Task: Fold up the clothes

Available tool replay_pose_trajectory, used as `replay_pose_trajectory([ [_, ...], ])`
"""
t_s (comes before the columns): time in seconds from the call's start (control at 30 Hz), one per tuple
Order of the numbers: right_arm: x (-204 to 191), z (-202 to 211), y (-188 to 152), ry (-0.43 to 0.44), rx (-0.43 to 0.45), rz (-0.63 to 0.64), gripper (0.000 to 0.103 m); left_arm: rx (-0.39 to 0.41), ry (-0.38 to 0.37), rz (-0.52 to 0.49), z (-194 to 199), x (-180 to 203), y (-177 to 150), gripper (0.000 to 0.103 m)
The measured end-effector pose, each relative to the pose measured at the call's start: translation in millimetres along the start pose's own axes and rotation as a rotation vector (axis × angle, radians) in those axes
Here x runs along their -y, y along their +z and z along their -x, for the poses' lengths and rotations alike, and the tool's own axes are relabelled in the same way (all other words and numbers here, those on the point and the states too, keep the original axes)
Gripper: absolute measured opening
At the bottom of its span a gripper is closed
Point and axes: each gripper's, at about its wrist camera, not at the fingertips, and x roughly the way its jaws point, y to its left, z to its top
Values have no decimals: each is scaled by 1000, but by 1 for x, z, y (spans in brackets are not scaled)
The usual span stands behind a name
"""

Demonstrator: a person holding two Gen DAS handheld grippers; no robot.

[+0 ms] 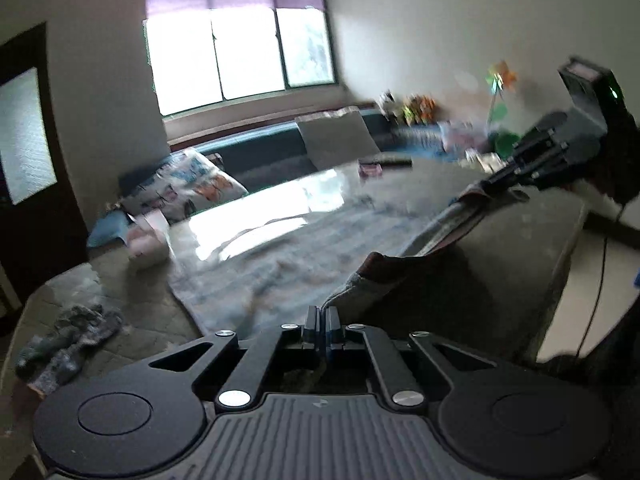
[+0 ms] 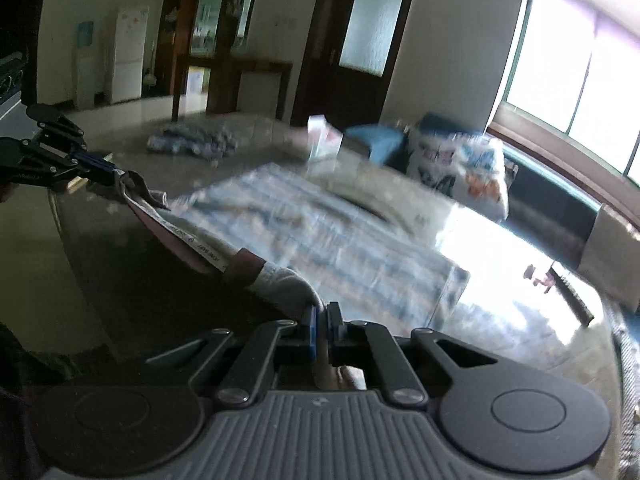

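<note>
A dark garment with a grey and pink waistband (image 1: pixel 436 236) hangs stretched between my two grippers above the table; it also shows in the right wrist view (image 2: pixel 192 240). My left gripper (image 1: pixel 321 320) is shut on one grey corner of the garment and also shows at the left of the right wrist view (image 2: pixel 114 174). My right gripper (image 2: pixel 320 320) is shut on the other grey corner and also shows at the right of the left wrist view (image 1: pixel 484 184). A light blue patterned cloth (image 1: pixel 280 264) lies flat on the table beneath; it also shows in the right wrist view (image 2: pixel 320 232).
The glossy table (image 1: pixel 320 196) reflects the window. A crumpled grey patterned garment (image 1: pixel 68 340) lies at its left edge, also in the right wrist view (image 2: pixel 192 142). A small carton (image 2: pixel 322 142) and a pink item (image 1: pixel 370 170) stand on it. A sofa with a printed cushion (image 1: pixel 188 188) lies beyond.
</note>
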Motion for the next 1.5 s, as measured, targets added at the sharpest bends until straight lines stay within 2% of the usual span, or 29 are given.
replay_pose_trajectory([
  [0.17, 18, -9, 27, -40, 44, 14, 4, 43, 31, 31, -17, -20, 28, 2],
  [0.4, 62, -79, 69, -54, 8, -25, 4, 33, 55, 123, -81, -71, 56, 2],
  [0.53, 84, -128, 88, -54, -40, -45, 4, -10, 61, 162, -120, -102, 65, 2],
  [0.7, 109, -193, 96, -50, -106, -82, 4, -94, 56, 213, -180, -142, 66, 2],
  [0.87, 124, -252, 88, -42, -151, -144, 4, -171, 75, 271, -234, -171, 53, 2],
  [1.0, 137, -290, 74, -59, -169, -257, 7, -226, 98, 335, -262, -184, 39, 3],
  [1.1, 145, -296, 67, -78, -153, -312, 15, -238, 141, 336, -268, -188, 37, 4],
  [1.2, 150, -290, 65, -93, -125, -332, 15, -216, 153, 339, -259, -195, 44, 4],
  [1.3, 148, -277, 70, -59, -105, -317, 15, -190, 141, 328, -244, -193, 56, 4],
  [1.4, 137, -275, 70, 20, -119, -304, 15, -204, 85, 293, -239, -179, 65, 4],
  [1.5, 128, -287, 66, 44, -156, -297, 14, -246, -2, 230, -244, -159, 67, 6],
])
